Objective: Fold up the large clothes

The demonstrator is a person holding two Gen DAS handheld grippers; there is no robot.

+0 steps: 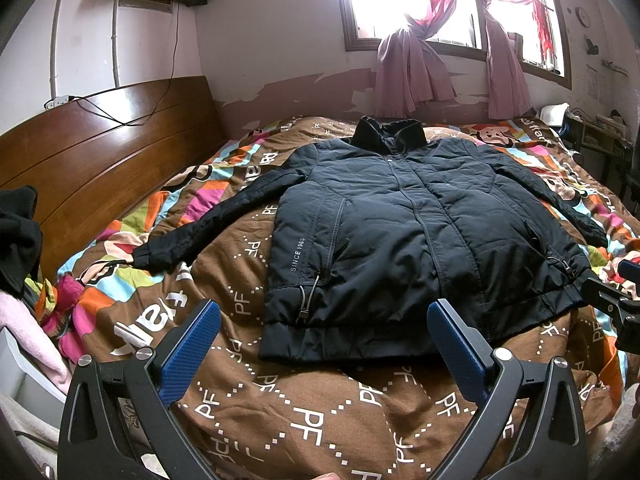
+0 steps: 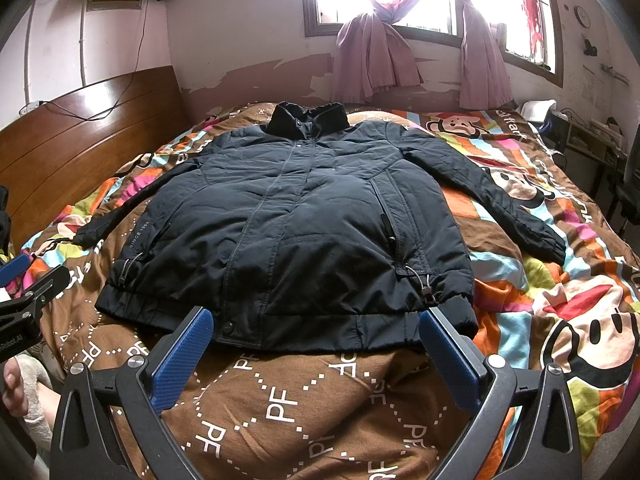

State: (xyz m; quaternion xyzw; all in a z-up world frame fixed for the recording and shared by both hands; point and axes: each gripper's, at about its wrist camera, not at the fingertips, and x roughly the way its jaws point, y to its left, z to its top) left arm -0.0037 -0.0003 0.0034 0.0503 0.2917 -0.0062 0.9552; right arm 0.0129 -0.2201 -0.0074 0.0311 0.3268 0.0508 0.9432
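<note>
A black padded jacket [image 1: 400, 232] lies flat and face up on the bed, collar toward the window, both sleeves spread out to the sides. It also shows in the right wrist view [image 2: 296, 228]. My left gripper [image 1: 324, 324] is open and empty, held just short of the hem's left part. My right gripper [image 2: 316, 330] is open and empty, just short of the hem's right part. The right gripper also shows at the right edge of the left wrist view [image 1: 616, 300], and the left gripper at the left edge of the right wrist view [image 2: 28, 284].
The bed has a brown and multicoloured patterned quilt [image 1: 304, 412]. A wooden headboard [image 1: 100, 152] stands at the left. Dark and pink clothes [image 1: 20, 248] are piled at the bed's left edge. A desk with clutter [image 2: 580, 136] is at the far right, a curtained window [image 2: 400, 8] behind.
</note>
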